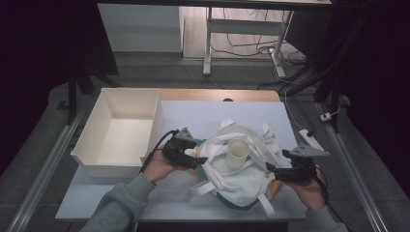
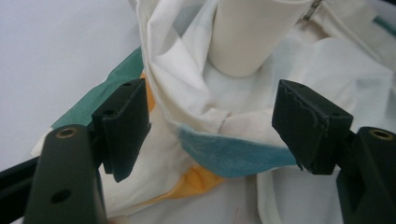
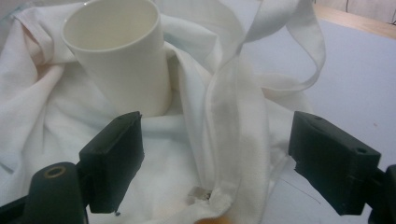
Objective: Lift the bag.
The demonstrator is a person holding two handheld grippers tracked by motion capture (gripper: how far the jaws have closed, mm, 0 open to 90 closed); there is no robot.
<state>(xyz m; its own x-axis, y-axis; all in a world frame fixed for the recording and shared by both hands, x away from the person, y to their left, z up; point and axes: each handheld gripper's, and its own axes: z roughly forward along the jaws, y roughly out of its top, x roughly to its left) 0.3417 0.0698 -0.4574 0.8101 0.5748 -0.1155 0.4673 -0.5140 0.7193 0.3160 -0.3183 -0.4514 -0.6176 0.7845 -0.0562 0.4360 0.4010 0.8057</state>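
We judge the work barely begun: the paper cup (image 1: 238,153) stands upright on the crumpled cloth bag (image 1: 241,183) mid-table (image 1: 193,113), and the white box (image 1: 118,133) beside it lies empty. Our left claw (image 1: 200,159) and right claw (image 1: 270,169) flank the bag, both gaping wide, gripping nothing. The cloth is soft, creased, white with teal and orange patches and limp straps; the cup is smooth, stiff, tapered.
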